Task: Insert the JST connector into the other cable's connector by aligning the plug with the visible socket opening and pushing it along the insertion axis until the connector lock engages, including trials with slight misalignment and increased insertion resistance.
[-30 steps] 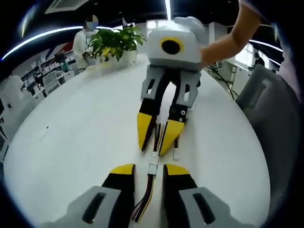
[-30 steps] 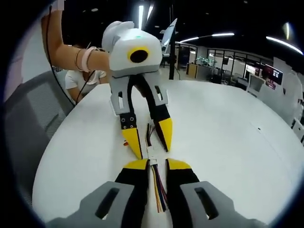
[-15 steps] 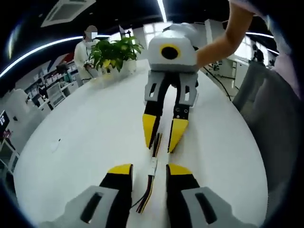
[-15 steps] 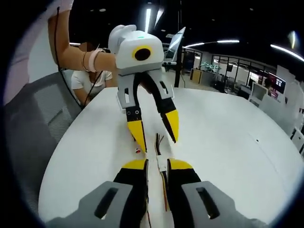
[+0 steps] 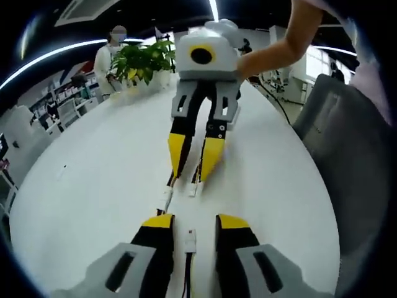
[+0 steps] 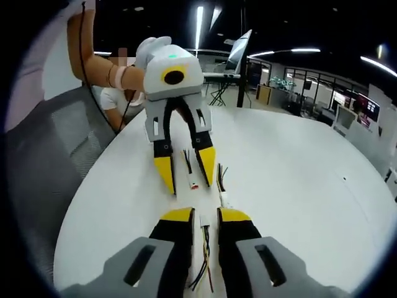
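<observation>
The two tools face each other across a round white surface. In the left gripper view, the left hand-held gripper has its yellow-tipped jaws standing apart, and a small white JST connector lies on the surface in the gap between them, touched by neither jaw; its dark wires run back toward the camera, so its long axis follows the jaws and its mating end points away toward the other tool. Opposite, the right hand-held gripper also has its jaws apart, with the other cable's connector just off its tips and a further small white piece close beside it. In the right gripper view, the right hand-held gripper straddles a white connector with coloured wires trailing back, again lengthwise along the jaws. The left hand-held gripper shows a connector with a red mark between its open tips. The two connectors lie apart, unmated. A potted plant stands at the far edge. No writing is readable.
</observation>
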Tool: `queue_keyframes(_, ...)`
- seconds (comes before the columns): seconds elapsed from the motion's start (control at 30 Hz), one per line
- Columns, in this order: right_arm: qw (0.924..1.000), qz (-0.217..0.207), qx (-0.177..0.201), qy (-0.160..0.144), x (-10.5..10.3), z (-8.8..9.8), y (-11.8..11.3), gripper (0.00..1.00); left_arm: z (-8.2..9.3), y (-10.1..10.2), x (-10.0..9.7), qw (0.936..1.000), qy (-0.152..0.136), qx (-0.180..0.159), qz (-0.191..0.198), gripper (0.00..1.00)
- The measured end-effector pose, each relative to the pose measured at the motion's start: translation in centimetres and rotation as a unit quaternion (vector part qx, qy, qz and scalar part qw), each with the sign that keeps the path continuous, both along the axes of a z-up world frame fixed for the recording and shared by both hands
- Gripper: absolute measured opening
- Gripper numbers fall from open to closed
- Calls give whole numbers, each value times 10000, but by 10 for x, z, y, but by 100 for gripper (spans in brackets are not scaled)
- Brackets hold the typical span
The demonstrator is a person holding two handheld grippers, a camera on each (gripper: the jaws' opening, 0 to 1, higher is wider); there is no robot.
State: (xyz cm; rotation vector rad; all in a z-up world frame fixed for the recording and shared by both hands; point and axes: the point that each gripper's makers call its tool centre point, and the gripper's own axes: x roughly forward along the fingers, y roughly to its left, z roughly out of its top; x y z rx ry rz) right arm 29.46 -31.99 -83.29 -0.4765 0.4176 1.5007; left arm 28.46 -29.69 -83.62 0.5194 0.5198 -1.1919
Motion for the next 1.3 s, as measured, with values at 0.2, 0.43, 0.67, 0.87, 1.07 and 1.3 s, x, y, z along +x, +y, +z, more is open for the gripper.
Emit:
queue_keyframes(0.2, 10000, -47, -58, 58, 0, -8, -3, 9, -2, 3, 1, 9999, 54, -40, 81, 19)
queue_keyframes(0.43, 9999, -87, -77, 122, -2, -13, -3, 10, -5, 10, -2, 9996, 167, -133, 171, 18)
queue_keyframes(0.67, 9996, -171, -68, 215, -1, -15, -4, 8, -11, 16, -1, 9989, 267, -241, 314, 15)
queue_keyframes(0.87, 9994, -208, -73, 253, 1, -18, -7, 8, -12, 15, -1, 9979, 336, -412, 370, 14)
queue_keyframes(1.07, 9996, -156, -101, 227, 0, -19, -7, 6, -12, 15, 0, 9973, 310, -554, 354, 12)
queue_keyframes(1.3, 9996, -153, -105, 216, 2, -19, -7, 5, -11, 13, -2, 9972, 270, -646, 276, 8)
